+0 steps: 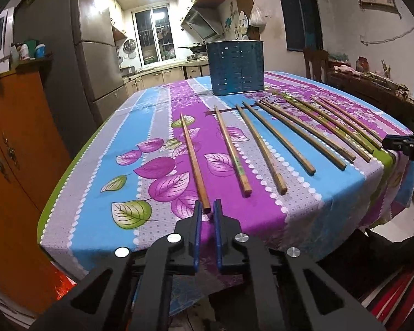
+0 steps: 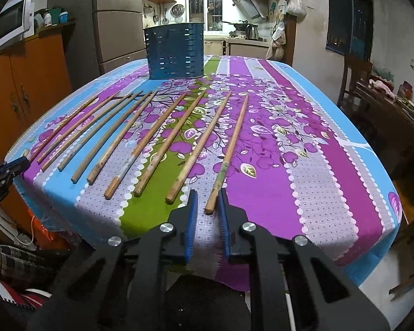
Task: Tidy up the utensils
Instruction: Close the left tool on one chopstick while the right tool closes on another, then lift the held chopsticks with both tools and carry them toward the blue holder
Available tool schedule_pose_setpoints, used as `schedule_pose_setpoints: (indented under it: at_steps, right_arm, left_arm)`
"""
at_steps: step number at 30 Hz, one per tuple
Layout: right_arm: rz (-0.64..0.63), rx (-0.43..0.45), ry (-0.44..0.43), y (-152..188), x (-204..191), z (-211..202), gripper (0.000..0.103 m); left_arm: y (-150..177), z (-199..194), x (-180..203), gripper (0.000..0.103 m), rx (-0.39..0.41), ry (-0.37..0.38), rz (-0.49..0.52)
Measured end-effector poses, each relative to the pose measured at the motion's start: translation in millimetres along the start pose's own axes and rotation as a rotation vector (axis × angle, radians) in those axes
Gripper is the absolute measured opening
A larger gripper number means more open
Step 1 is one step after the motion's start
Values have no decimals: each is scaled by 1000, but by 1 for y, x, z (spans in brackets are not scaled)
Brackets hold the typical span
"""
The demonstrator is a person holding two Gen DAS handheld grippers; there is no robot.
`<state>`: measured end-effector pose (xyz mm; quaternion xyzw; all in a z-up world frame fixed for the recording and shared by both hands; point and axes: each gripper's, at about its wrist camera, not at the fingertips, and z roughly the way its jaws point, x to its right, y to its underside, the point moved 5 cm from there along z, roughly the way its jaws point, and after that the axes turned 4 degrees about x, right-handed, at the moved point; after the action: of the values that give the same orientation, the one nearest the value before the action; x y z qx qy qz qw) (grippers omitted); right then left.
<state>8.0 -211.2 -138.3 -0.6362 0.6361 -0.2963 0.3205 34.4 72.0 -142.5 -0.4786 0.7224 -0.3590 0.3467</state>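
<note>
Covering table, floral cloth (image 1: 157,115); both grippers (image 1: 207,207) (image 2: 207,197) narrow, bracketing chopstick ends.

The left gripper (image 1: 207,207) is built of matte black angular links, joined by round silver pivot screws, and its two narrow fingers (image 1: 197,220) are faced with blue pads. The right gripper (image 2: 208,201) is built alike, its blue pads (image 2: 191,215) ribbed.

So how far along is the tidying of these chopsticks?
Barely begun. Nothing shows above the blue holder's rim, and ten chopsticks lie on the tablecloth. The left gripper brackets the leftmost chopstick, the right gripper the rightmost chopstick; neither is lifted.
</note>
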Motion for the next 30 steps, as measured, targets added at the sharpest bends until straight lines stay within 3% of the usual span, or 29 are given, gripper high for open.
schedule_pose_setpoints:
  at_steps: [8, 12, 30]
  right_arm:
    - [52, 2, 11, 1, 6, 0, 14]
    - [70, 5, 16, 2, 9, -1, 7]
    - [93, 7, 4, 3, 10, -2, 6]
  left_arm:
    - [2, -1, -1, 9, 17, -5, -13]
    - [3, -1, -3, 8, 25, 4, -34]
    - [2, 2, -5, 8, 47, -19, -50]
